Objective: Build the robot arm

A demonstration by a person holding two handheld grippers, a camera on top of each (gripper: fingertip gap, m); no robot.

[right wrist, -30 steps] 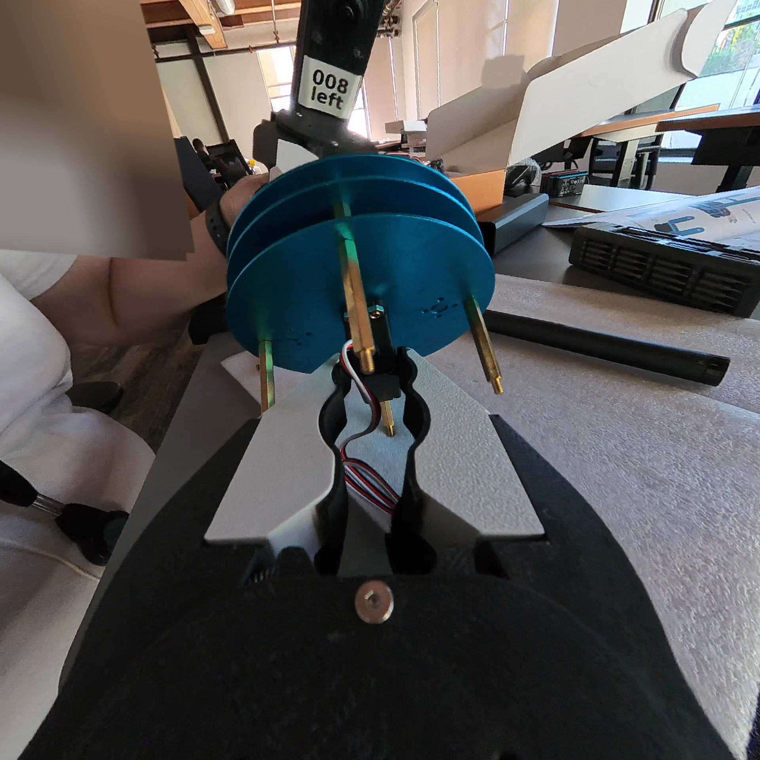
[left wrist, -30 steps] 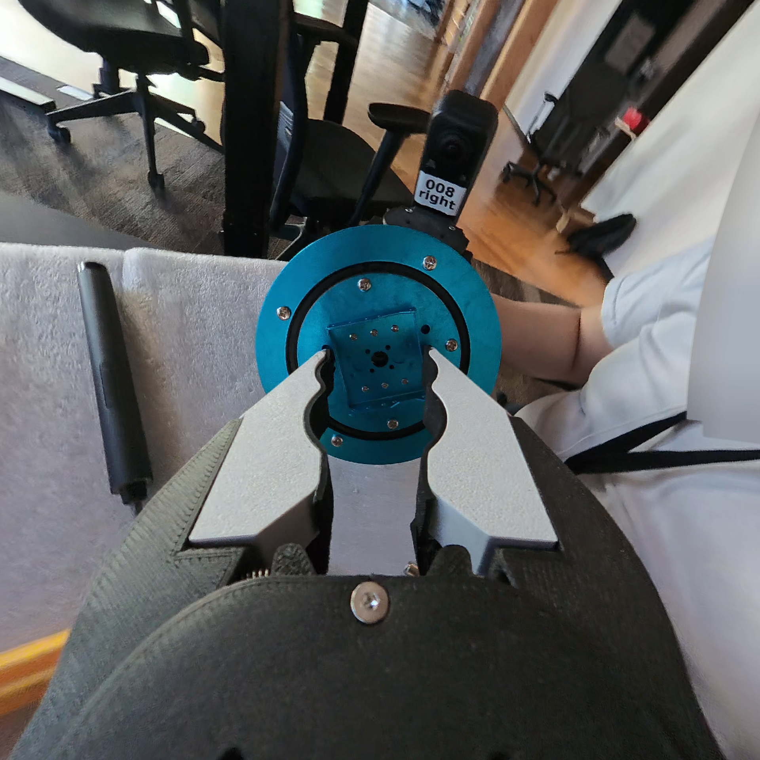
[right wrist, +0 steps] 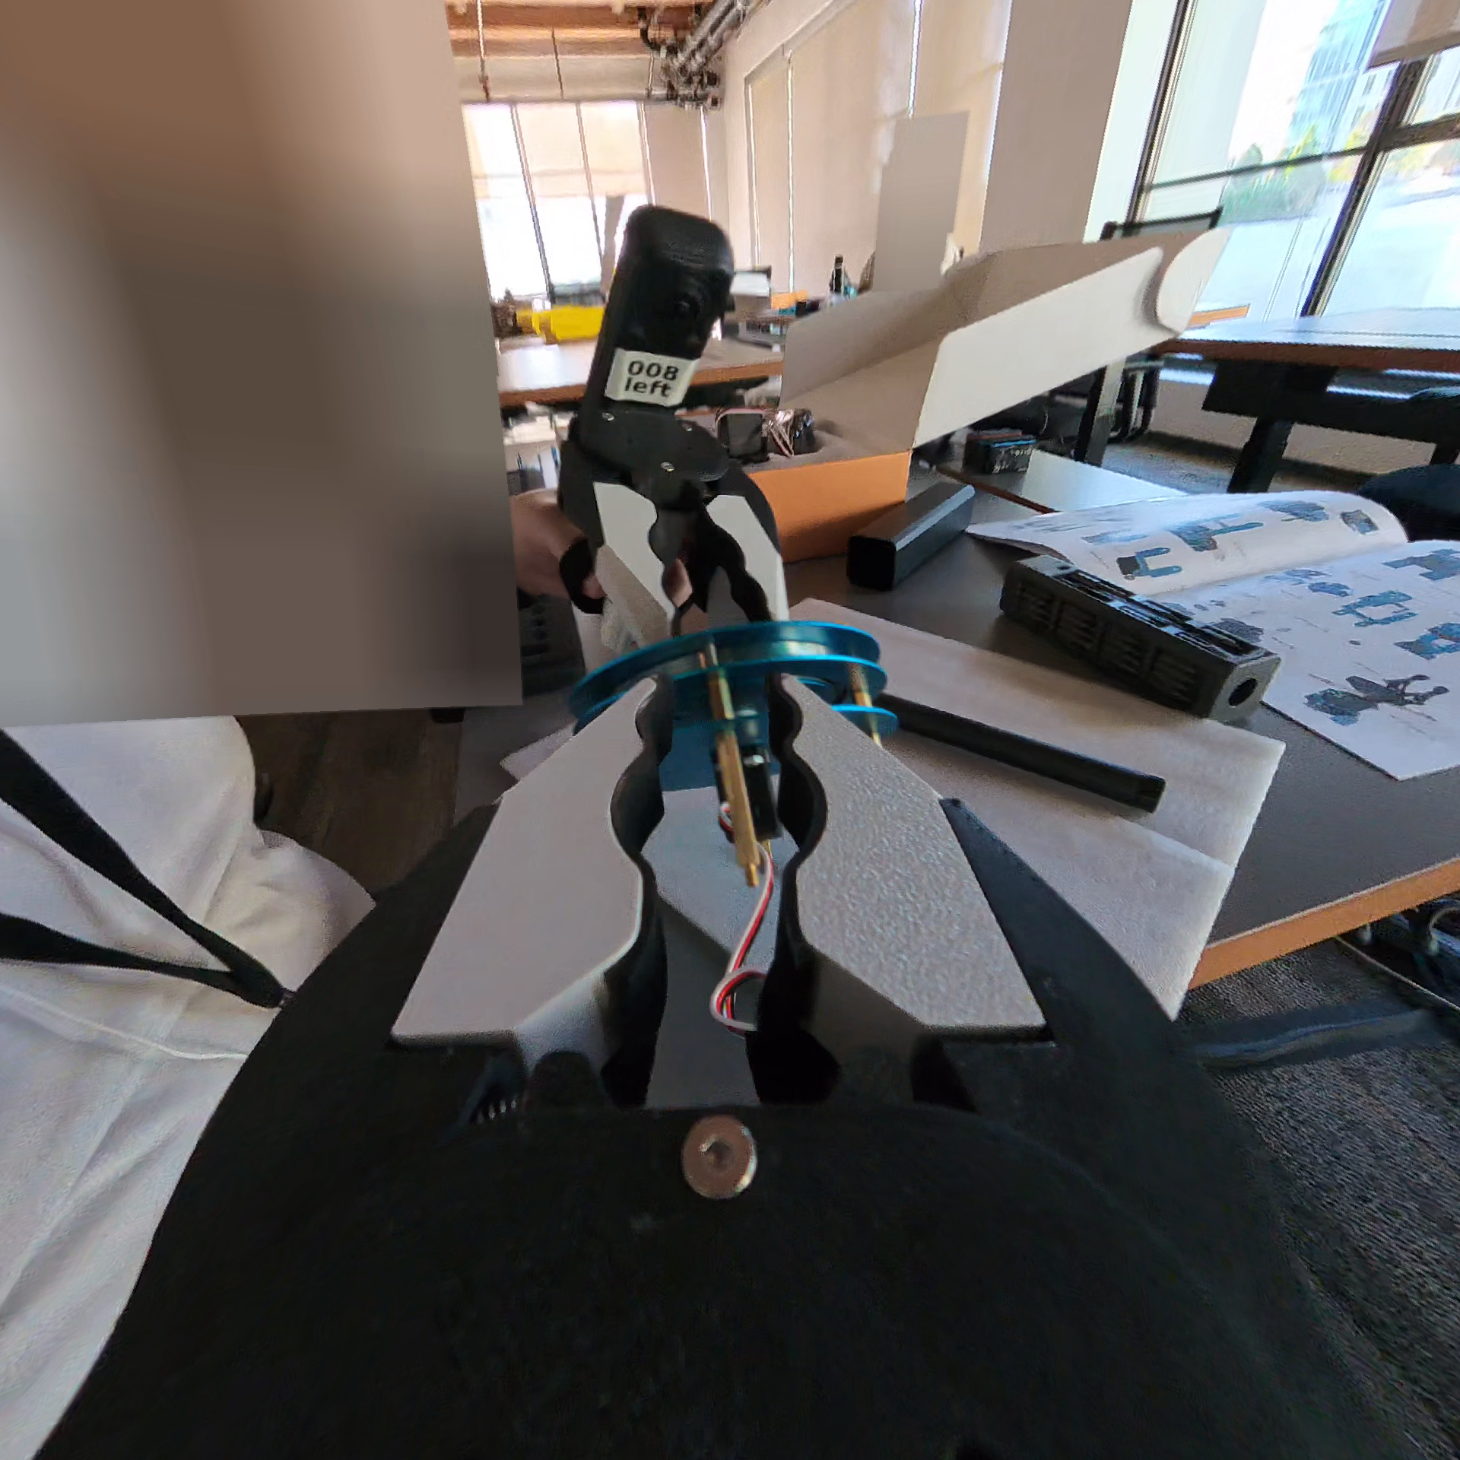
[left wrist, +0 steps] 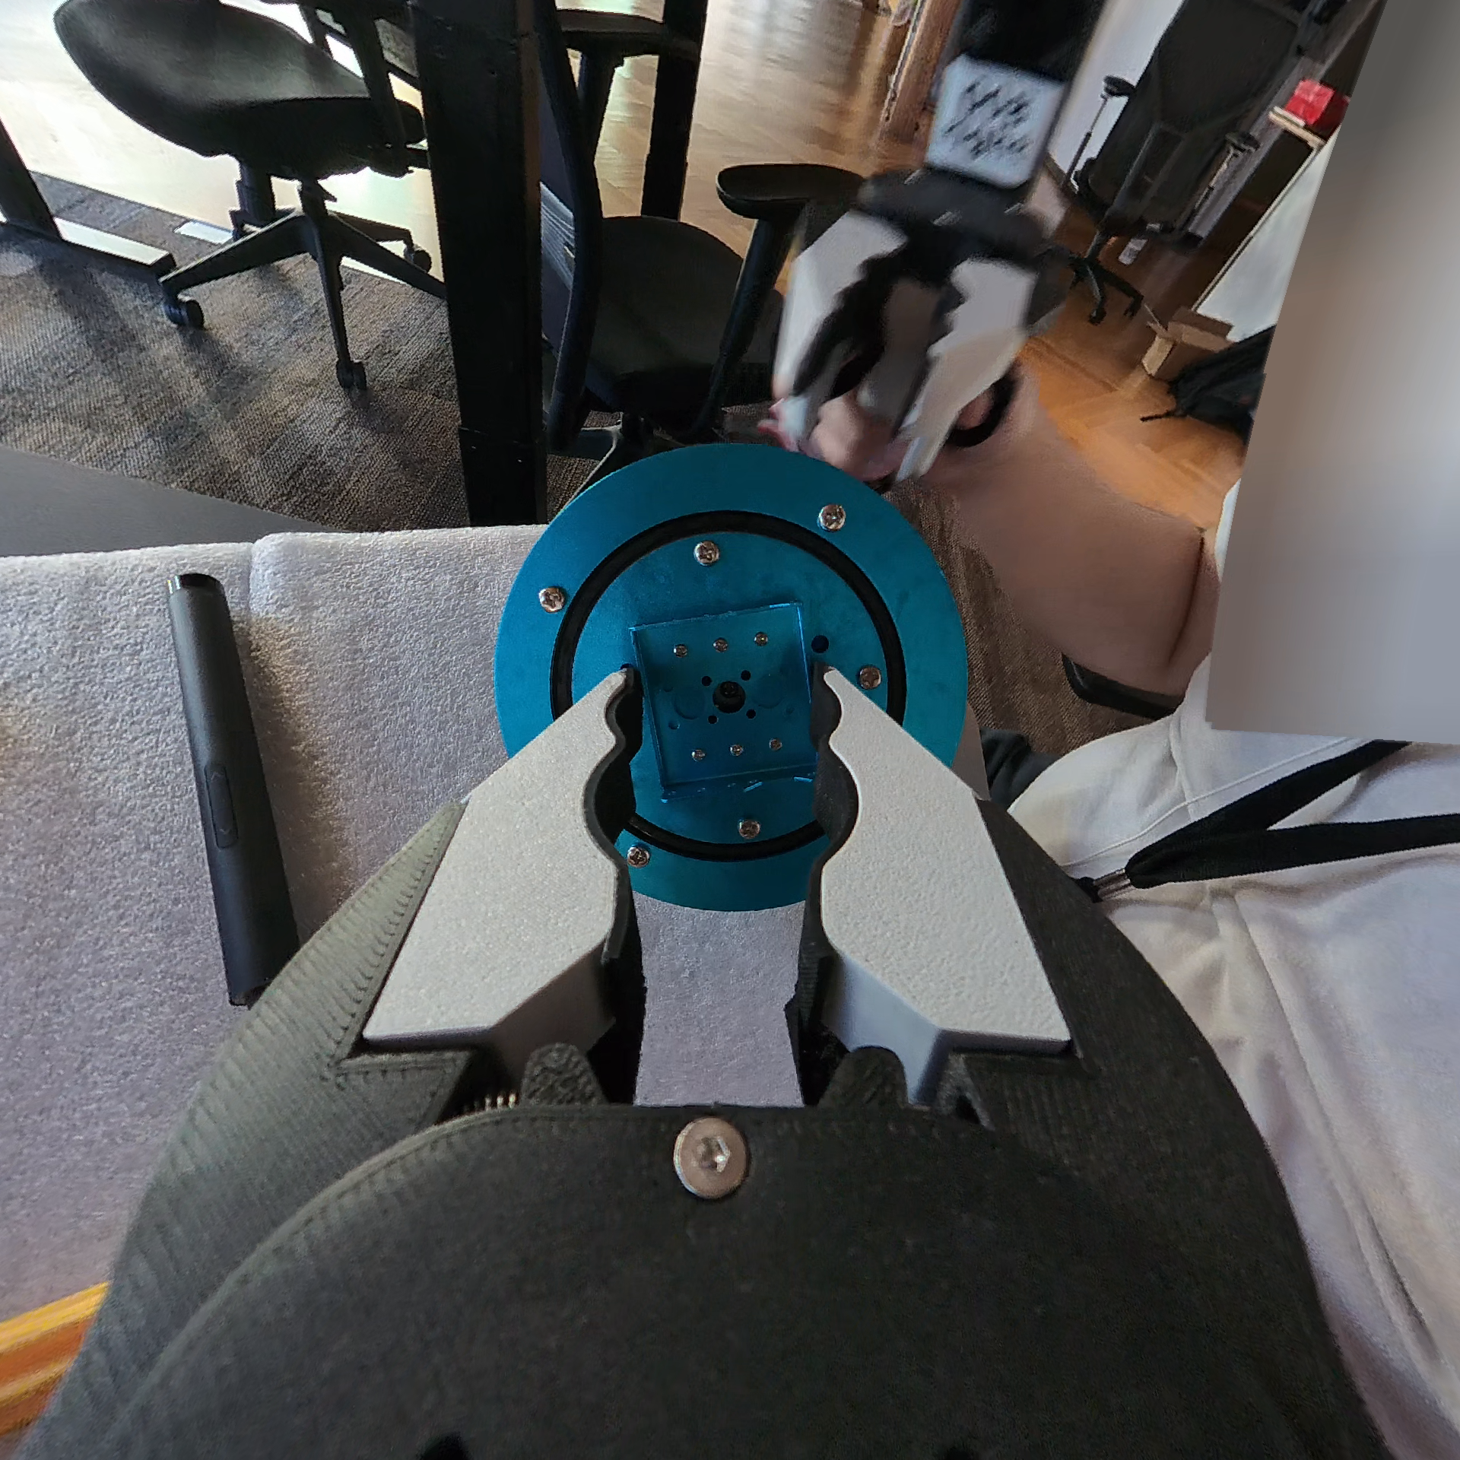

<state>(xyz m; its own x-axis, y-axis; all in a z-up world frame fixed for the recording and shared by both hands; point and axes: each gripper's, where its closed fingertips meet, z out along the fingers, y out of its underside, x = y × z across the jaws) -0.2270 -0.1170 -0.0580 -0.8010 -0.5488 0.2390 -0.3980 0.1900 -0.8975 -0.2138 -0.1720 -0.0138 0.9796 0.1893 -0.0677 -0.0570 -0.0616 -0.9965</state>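
A blue metal assembly of stacked discs [left wrist: 924, 711] on brass standoffs hangs between both grippers, over a grey foam pad [left wrist: 379, 711]. My left gripper [left wrist: 723, 679] is shut on the blue square bracket on the top disc. In the right wrist view it [right wrist: 723, 616] comes down onto the discs [right wrist: 790, 636] from above. My right gripper [right wrist: 723, 687] reaches in from the side under the discs. Its jaws stand close on either side of the black servo [right wrist: 754, 790] with its red and white wires. In the left wrist view it [left wrist: 893, 316] is blurred beyond the disc.
A black rod [left wrist: 229, 790] lies on the foam, also in the right wrist view [right wrist: 1027, 750]. Behind it on the desk are a black slotted block [right wrist: 1130, 640], printed sheets [right wrist: 1343, 600], a black square tube [right wrist: 908, 537] and an open cardboard box [right wrist: 987, 348]. Office chairs [left wrist: 237, 95] stand past the desk edge. Tip to tip, the grippers are about 8 cm apart. The black rod [left wrist: 229, 790] is about 12 cm from my left fingertips and 20 cm from my right.
The right gripper has swung around the assembly and now sees the discs edge-on instead of from beneath. In the left view it has risen from behind the disc. The left grip is unchanged.
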